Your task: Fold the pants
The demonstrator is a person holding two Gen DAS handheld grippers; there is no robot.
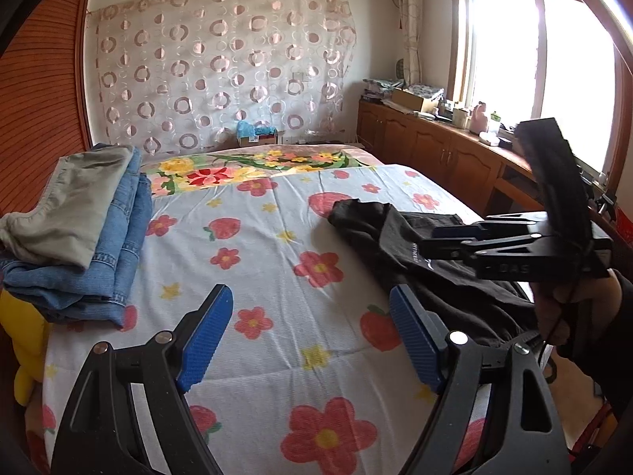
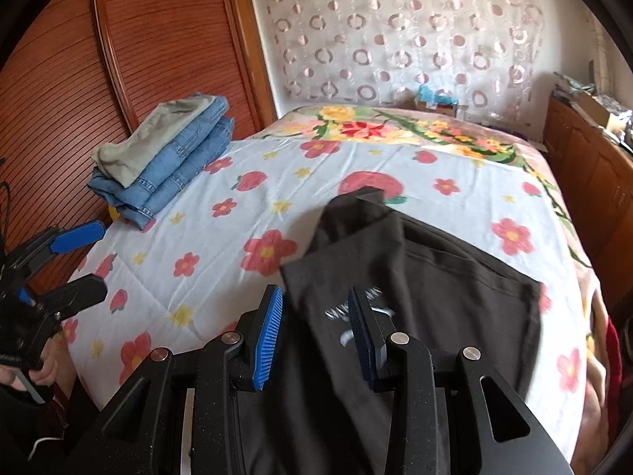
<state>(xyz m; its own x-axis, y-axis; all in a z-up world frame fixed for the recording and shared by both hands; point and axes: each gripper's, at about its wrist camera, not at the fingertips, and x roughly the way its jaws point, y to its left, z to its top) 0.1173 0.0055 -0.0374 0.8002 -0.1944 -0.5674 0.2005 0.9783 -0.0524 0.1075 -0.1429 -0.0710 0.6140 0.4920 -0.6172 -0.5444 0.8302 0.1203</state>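
Observation:
Black pants (image 1: pixel 391 233) (image 2: pixel 455 277) with a white print lie partly folded on the right side of the flowered bed sheet (image 1: pixel 257 245) (image 2: pixel 221 182). My right gripper (image 2: pixel 313 291) (image 1: pixel 427 243) hovers over their near left edge, open a moderate gap; the fabric lies below the blue pads and is not pinched. My left gripper (image 1: pixel 308 293) (image 2: pixel 101 259) stands wide open over bare sheet to the left of the pants, with nothing between its fingers. A hand (image 1: pixel 561 308) holds the right gripper's handle.
Folded blue jeans (image 1: pixel 118 229) (image 2: pixel 178 166) with a grey-green garment (image 1: pixel 79 198) (image 2: pixel 150 134) on top are stacked at the bed's far left. A yellow toy (image 1: pixel 27 336) sits by the left edge. A wooden wardrobe (image 2: pixel 79 79) stands left, low cabinets (image 1: pixel 435 146) right.

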